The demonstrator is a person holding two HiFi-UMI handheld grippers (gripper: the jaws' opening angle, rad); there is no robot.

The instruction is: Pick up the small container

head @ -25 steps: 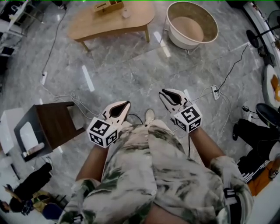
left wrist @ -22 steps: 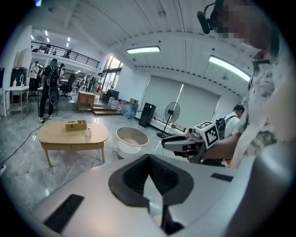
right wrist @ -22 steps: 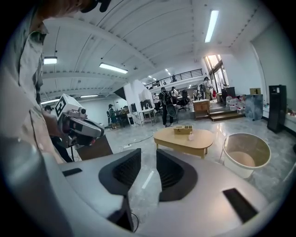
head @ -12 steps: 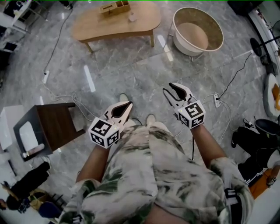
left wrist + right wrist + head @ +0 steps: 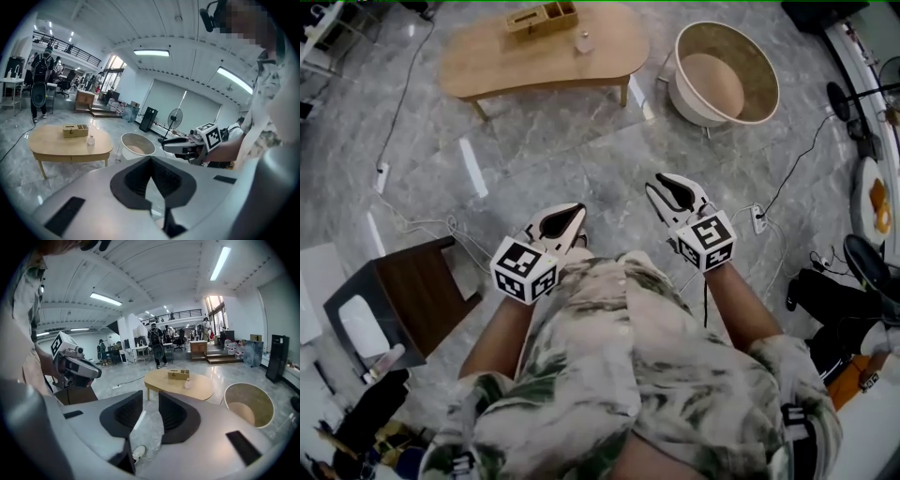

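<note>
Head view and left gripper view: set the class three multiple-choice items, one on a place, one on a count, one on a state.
1. The small container stands: A on the wooden table; B under it; C hanging from it.
2. Things on that table: A one; B two; C five.
3. The left claw is: A shut, empty; B wide open; C shut on the container.
Key: 1 A, it stands on the tabletop beside the organiser box; 2 B, only box and container show; 3 A, its jaws meet with nothing between.
</note>
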